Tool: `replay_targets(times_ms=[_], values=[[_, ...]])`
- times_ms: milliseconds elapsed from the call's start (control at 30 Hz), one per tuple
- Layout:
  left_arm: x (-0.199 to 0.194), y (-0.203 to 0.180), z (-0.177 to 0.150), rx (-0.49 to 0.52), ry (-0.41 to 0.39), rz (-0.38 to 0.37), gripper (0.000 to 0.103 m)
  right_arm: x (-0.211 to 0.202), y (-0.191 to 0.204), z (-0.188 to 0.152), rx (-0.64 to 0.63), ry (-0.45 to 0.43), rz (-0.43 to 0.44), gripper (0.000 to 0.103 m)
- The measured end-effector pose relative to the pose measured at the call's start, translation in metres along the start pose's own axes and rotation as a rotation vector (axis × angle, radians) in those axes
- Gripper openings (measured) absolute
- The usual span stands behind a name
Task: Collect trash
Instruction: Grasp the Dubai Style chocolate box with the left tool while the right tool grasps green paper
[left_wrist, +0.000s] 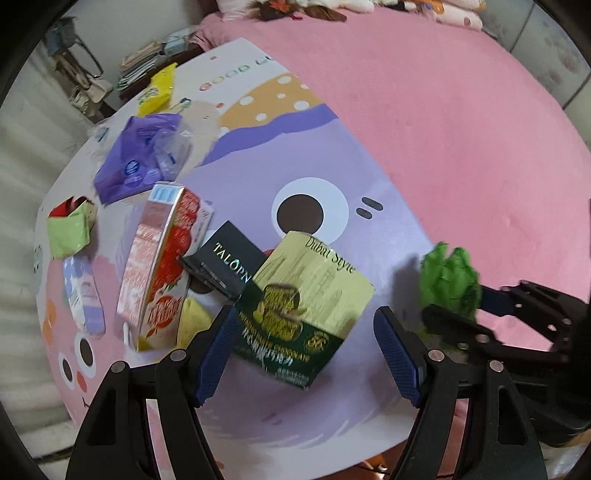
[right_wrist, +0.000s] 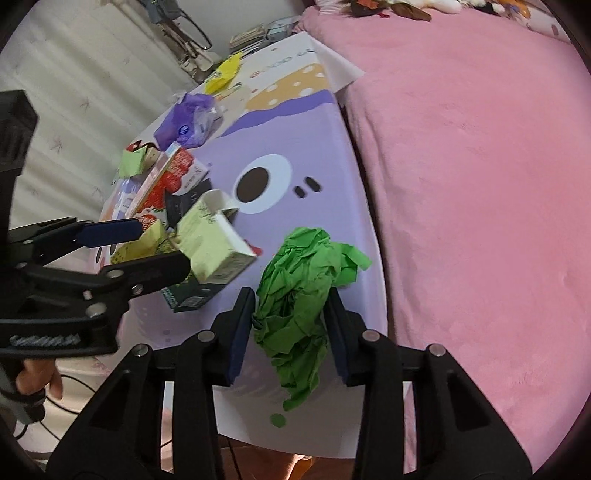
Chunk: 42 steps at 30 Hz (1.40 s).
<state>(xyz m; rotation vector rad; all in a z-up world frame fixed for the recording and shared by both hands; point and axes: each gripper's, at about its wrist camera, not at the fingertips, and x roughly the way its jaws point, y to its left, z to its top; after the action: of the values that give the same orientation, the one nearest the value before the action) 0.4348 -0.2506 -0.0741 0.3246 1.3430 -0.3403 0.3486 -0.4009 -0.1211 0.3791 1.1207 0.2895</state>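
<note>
The green paper wad (right_wrist: 295, 291) sits on the mat's (right_wrist: 325, 147) bed-side edge, pinched in my right gripper (right_wrist: 290, 328), while the box (left_wrist: 306, 306) left of it lies between my left gripper's (left_wrist: 306, 347) wide-open jaws, ungripped.

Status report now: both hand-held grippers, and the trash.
Right hand-held gripper shut on green crumpled paper. Left hand-held gripper open over chocolate box. Nothing blocking.

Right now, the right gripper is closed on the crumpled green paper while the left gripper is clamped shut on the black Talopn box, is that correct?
Not quite: the left gripper is open over the Dubai Style box, as the left wrist view shows. The right gripper does squeeze the crumpled green paper.
</note>
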Motion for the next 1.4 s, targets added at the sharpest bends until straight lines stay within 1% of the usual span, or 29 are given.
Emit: replay_targets(times_ms=[267, 333, 533, 733, 833, 900, 1000, 1067, 1133, 1233, 1400], values=[[0.029, -0.009, 0.015, 0.117, 0.074, 0.019, 0.077, -0.003, -0.017, 0.003, 0.032, 0.005, 0.025, 0.035], [0.036, -0.011, 0.018, 0.142, 0.082, 0.037, 0.077, -0.002, -0.019, 0.003, 0.037, 0.007, 0.031, 0.035], [0.048, -0.016, 0.026, 0.173, 0.091, 0.059, 0.078, 0.004, -0.019, 0.004, 0.036, 0.026, 0.048, 0.035], [0.059, -0.024, 0.029, 0.197, 0.097, 0.105, 0.079, 0.006, -0.019, 0.004, 0.034, 0.033, 0.058, 0.035], [0.062, -0.025, 0.029, 0.197, 0.1, 0.124, 0.079, 0.006, -0.02, 0.003, 0.035, 0.033, 0.058, 0.035], [0.064, -0.026, 0.027, 0.192, 0.088, 0.145, 0.079, 0.006, -0.02, 0.003, 0.031, 0.033, 0.057, 0.035], [0.061, -0.029, 0.024, 0.179, 0.067, 0.153, 0.074, 0.007, -0.019, 0.002, 0.03, 0.035, 0.056, 0.035], [0.058, -0.028, 0.022, 0.162, 0.053, 0.126, 0.07, 0.007, -0.018, 0.001, 0.028, 0.036, 0.057, 0.035], [0.055, -0.025, 0.019, 0.144, 0.047, 0.104, 0.069, 0.006, -0.016, 0.0, 0.023, 0.039, 0.059, 0.035], [0.046, -0.022, 0.012, 0.129, 0.018, 0.107, 0.066, 0.005, -0.011, 0.001, 0.008, 0.037, 0.06, 0.035], [0.018, -0.017, -0.002, 0.08, -0.034, 0.076, 0.065, -0.001, -0.002, -0.001, 0.0, 0.024, 0.06, 0.035]])
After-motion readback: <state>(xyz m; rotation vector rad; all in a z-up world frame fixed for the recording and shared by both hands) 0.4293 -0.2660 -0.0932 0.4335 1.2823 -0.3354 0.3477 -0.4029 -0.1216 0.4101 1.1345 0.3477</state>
